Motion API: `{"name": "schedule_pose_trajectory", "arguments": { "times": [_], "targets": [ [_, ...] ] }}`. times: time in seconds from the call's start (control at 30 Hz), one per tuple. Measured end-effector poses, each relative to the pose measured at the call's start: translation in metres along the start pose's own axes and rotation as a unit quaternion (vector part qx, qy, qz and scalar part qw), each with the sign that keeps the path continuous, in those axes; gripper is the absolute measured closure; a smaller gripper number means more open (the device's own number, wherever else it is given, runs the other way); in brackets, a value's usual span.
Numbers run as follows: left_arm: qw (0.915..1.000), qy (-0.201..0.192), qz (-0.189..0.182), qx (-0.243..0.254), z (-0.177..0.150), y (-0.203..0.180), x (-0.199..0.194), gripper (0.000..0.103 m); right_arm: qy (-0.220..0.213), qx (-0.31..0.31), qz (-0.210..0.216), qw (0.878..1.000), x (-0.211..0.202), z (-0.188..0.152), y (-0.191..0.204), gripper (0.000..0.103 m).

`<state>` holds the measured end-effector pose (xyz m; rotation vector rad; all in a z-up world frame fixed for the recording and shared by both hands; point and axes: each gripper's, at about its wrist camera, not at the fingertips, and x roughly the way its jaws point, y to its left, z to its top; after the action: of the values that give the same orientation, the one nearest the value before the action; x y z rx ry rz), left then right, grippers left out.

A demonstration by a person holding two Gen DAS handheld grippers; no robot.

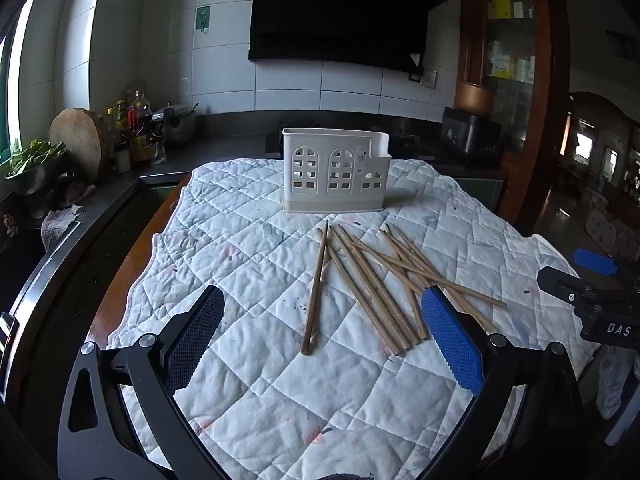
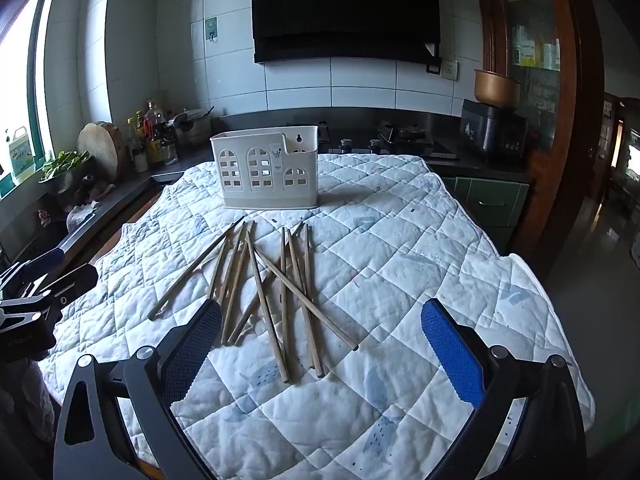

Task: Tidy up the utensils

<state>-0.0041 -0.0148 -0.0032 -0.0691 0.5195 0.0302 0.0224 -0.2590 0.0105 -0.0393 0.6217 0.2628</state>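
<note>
I held both grippers, left (image 1: 322, 334) and right (image 2: 320, 336), spread; chopsticks (image 2: 260, 288) looked light, stiff, slippery: pinch mid-shaft.

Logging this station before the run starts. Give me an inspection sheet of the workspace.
Surface: white quilt spread over the table, wrinkled, with faint stains.
Job's things: chopsticks lie loose and crossed in a pile on the quilt; the holder stands upright behind them, and no chopsticks show above its rim.
Clutter: nothing seen on the quilt.
Grippers: left hand-held gripper open, above the near ends of the chopsticks; right hand-held gripper open, likewise; neither holds anything.
Cables: nothing seen.
Surroundings: dark counter with bottles, a chopping board, greens, a stove and a cooker; range hood on the tiled wall.
</note>
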Motion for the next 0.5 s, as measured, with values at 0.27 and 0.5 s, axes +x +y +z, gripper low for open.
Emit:
{"name": "schedule_pose_trajectory", "arguments": {
  "times": [0.27, 0.5],
  "targets": [
    [0.9999, 0.010, -0.003, -0.008, -0.0002, 0.0019, 0.0026, 0.005, 0.001, -0.001, 0.000, 1.000, 0.0027, -0.0056, 0.0013, 0.006],
    [0.9998, 0.016, -0.006, -0.008, -0.0003, -0.0004, 0.0051, 0.005, 0.003, -0.002, 0.001, 1.000, 0.0022, -0.0014, 0.0027, 0.006]
  ]
}}
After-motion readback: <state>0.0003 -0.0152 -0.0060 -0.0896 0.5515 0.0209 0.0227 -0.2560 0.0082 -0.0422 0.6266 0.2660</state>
